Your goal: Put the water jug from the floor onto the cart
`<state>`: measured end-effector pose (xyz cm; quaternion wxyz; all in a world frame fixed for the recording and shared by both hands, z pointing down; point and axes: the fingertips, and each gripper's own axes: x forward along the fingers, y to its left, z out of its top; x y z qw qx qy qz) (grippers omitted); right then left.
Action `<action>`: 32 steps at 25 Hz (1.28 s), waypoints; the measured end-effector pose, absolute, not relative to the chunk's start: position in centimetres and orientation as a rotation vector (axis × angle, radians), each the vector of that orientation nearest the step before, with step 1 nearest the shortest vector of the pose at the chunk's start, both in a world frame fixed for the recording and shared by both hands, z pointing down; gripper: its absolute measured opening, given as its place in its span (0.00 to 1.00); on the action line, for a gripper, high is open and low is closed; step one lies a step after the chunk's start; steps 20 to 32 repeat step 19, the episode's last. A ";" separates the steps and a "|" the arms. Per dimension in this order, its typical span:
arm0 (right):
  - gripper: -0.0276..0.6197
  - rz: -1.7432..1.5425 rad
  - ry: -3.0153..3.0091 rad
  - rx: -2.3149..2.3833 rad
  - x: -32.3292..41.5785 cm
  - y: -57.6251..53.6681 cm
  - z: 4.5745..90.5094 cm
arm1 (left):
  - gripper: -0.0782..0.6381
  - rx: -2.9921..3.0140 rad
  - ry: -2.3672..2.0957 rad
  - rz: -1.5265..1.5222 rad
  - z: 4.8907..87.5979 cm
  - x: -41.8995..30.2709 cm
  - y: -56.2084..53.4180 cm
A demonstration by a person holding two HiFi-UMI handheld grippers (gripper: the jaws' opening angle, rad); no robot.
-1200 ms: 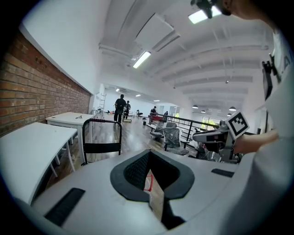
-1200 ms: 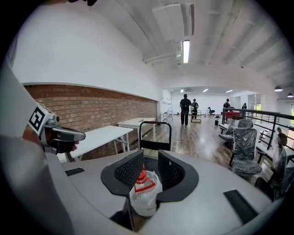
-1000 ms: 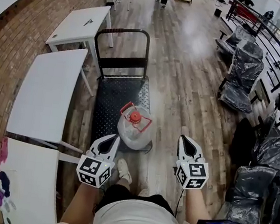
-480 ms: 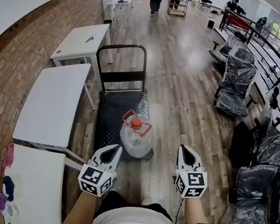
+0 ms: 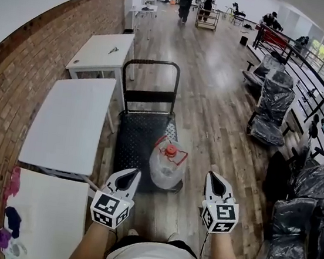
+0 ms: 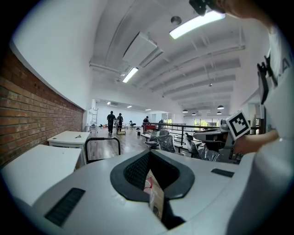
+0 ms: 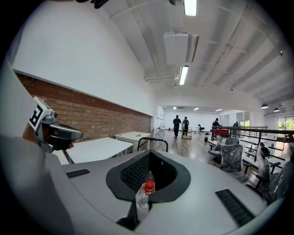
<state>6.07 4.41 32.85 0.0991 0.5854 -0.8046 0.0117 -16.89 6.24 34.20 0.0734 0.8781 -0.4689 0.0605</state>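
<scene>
The clear water jug point(image 5: 167, 165) with a red cap and red handle stands upright on the near end of the black flat cart point(image 5: 140, 141), whose push handle point(image 5: 153, 63) rises at the far end. My left gripper point(image 5: 135, 173) is shut and empty, just short of the cart's near left corner. On the other side, my right gripper point(image 5: 211, 175) is also shut and empty, over the wood floor to the right of the jug. Neither touches the jug. Through the slit between the jaws, the jug point(image 6: 154, 195) shows in the left gripper view and its red cap point(image 7: 149, 187) in the right gripper view.
Two white tables point(image 5: 74, 120) point(image 5: 104, 53) line the brick wall left of the cart. Plastic-wrapped chairs point(image 5: 271, 111) and a black railing point(image 5: 313, 63) stand on the right. Two people with a trolley point(image 5: 208, 10) are far down the wooden floor.
Both grippers have drawn back from the jug and risen; they sat close beside it before. The jug stays on the cart's near end.
</scene>
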 end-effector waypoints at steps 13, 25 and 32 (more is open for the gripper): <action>0.05 -0.023 -2.389 1.647 3.8 4.6 32.2 | 0.11 2.649 -1.382 0.137 33.9 -17.5 6.5; 0.05 -0.018 -2.393 1.630 3.7 4.4 32.3 | 0.11 2.641 -1.382 0.146 34.1 -17.4 6.9; 0.05 -0.018 -2.393 1.630 3.7 4.4 32.3 | 0.11 2.641 -1.382 0.146 34.1 -17.4 6.9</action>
